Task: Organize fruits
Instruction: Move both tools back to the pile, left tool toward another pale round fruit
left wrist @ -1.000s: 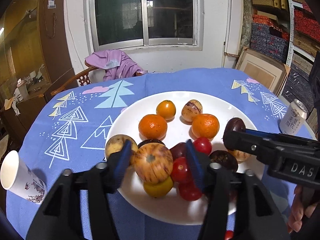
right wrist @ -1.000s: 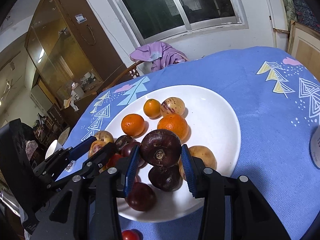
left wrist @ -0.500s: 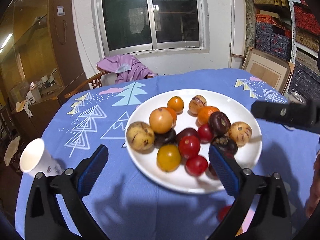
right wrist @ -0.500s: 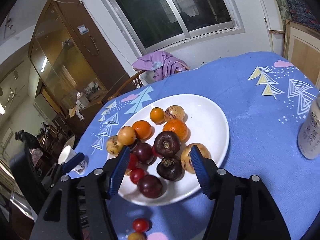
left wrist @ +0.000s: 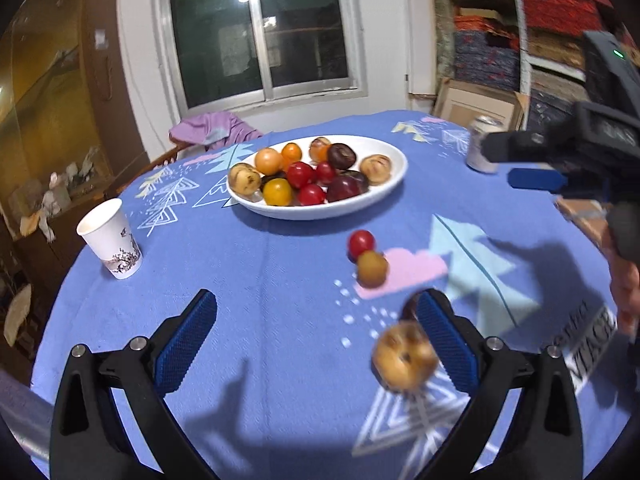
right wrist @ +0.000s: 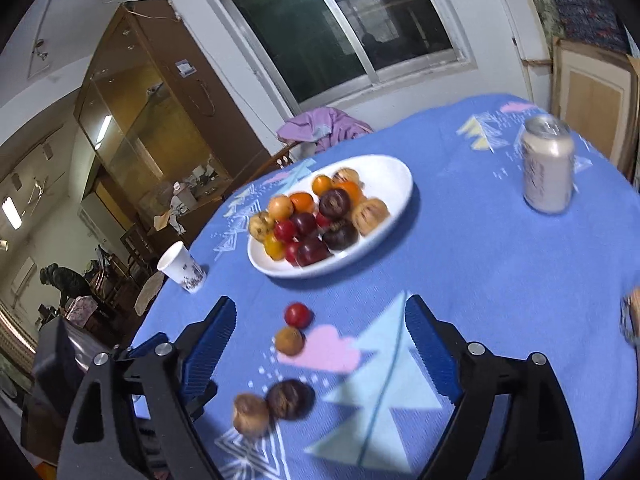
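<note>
Blue-clothed surface (left wrist: 280, 280): both hand-held grippers, left (left wrist: 316, 338) and right (right wrist: 320, 344), gape wide, empty; square up on the near, probably brown fruit (left wrist: 404, 356), close gently.

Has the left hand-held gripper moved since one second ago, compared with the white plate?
Yes. The left hand-held gripper has pulled back toward the person, away from the white plate, and now stands open over the blue cloth with nothing between its fingers.
</note>
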Motion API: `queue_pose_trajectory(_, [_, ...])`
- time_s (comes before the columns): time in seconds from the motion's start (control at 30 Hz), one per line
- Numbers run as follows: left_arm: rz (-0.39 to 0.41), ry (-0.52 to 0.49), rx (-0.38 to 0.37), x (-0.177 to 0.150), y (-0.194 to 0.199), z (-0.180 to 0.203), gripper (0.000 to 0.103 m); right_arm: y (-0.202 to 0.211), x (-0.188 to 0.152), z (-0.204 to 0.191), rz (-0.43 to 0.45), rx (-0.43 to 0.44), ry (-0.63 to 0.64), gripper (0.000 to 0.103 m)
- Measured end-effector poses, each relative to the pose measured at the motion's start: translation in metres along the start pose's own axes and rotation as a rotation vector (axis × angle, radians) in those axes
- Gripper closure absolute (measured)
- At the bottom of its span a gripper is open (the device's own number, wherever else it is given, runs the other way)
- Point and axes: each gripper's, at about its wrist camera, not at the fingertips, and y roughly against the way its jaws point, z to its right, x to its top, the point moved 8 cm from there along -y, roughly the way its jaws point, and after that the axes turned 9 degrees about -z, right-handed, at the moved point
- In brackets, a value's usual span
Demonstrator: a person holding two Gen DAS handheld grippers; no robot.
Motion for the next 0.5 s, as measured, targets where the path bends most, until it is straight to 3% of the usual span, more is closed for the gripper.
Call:
queue_pose_trajectory(0.2, [-0.070,-0.098,0.039,-0.019,-0.012,0.023,0.004,-0.003,-0.001,0.010,-0.021,0.013,-0.038,0.016])
queue_pose_trajectory(0.27, [-0.090,-0.104,-0.005,-0.021,-0.015,0.028,0.004,-0.004,-0.002,0.009,-0.024,0.018,-0.042,0.016])
queue_pose_trajectory(0.5, [-0.108,-0.133,-0.033,-0.022,-0.020,0.034,0.004,-0.009,-0.003,0.006,-0.037,0.010,-0.032,0.015])
